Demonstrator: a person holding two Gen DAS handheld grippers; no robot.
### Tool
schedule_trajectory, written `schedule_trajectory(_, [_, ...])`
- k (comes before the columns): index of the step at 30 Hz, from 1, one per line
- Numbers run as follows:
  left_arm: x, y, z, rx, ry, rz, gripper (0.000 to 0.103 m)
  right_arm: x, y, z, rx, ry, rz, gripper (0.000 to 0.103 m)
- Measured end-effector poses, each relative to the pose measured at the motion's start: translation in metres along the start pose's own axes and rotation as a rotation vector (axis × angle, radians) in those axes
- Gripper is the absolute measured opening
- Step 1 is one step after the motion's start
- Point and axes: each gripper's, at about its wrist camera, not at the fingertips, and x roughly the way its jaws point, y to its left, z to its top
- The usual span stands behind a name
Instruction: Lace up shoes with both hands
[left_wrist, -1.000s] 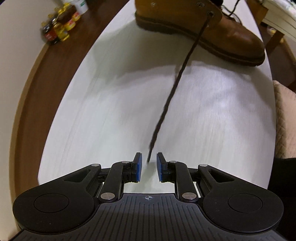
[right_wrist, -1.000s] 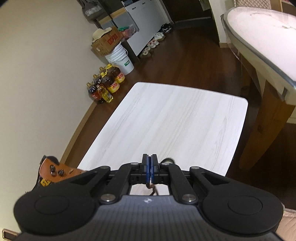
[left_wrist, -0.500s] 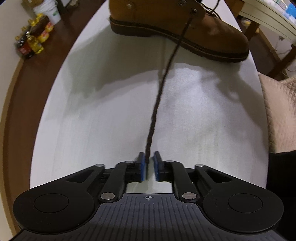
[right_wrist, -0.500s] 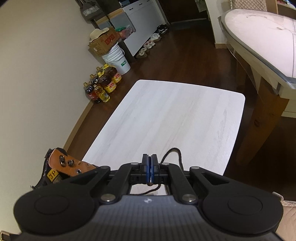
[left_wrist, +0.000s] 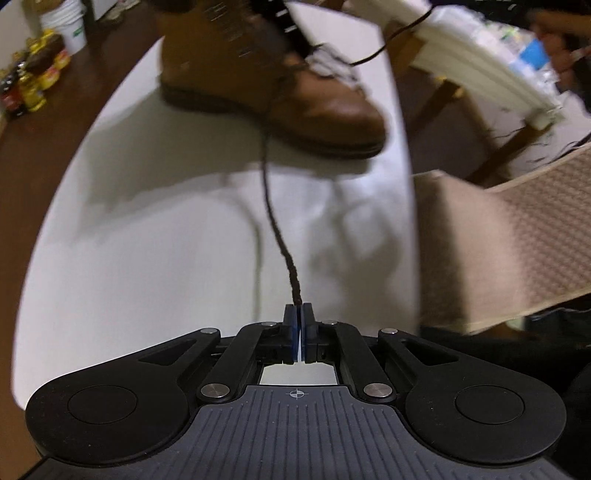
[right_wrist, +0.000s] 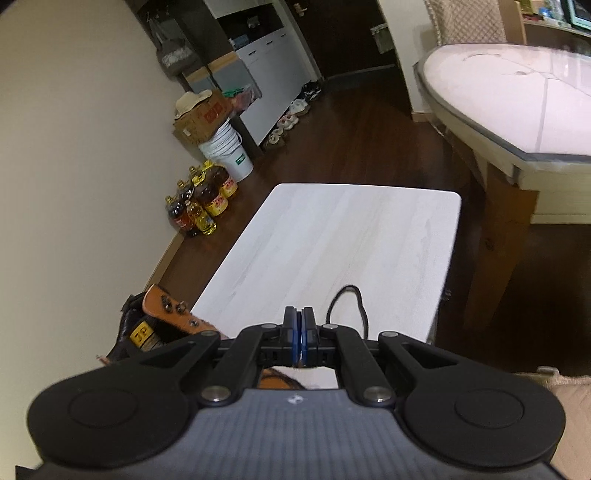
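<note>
1. Left claw clamped on dark lace, stretched taut ahead to brown boot on white table
2. Right claw pressed together on lace end looping just right; boot top low left

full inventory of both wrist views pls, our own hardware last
boot: one, tan brown with dark sole, on the white table, blurred
lace: one, dark brown, from boot to the left gripper; a loop shows beside the right gripper
white table: one, pale wood grain, low
dining table: one, pale glass-covered top, wooden legs, far right
oil bottles: a cluster, yellow and amber, floor by the wall
bucket: one, white, behind the bottles
cardboard box: one, brown, on the bucket
cushion: one, beige quilted, right of the table
left gripper: black, blue pads, jaws shut on lace
right gripper: black, blue pads, jaws shut on lace
</note>
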Motion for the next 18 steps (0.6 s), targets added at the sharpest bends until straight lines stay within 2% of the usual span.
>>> schedule_trajectory(5, [-0.028, -0.048, 0.008, -0.001, -0.090, -0.001, 0.001, -0.025, -0.004, -0.001, -0.001, -0.011, 0.028, 0.003])
schedule_trajectory(10, [-0.056, -0.098, 0.015, -0.003, -0.180, -0.002, 0.001, -0.080, -0.024, 0.018, -0.035, -0.112, 0.090, 0.002])
schedule_trajectory(13, [-0.062, -0.142, 0.017, -0.004, -0.223, 0.002, 0.001, -0.130, -0.055, 0.029, -0.056, -0.168, 0.164, 0.002])
schedule_trajectory(15, [-0.062, -0.194, 0.015, -0.018, -0.266, 0.018, 0.001, -0.152, -0.080, 0.030, -0.086, -0.187, 0.207, 0.002])
schedule_trajectory(18, [-0.055, -0.251, 0.011, -0.066, -0.299, 0.049, 0.001, -0.177, -0.110, 0.033, -0.119, -0.205, 0.254, 0.002])
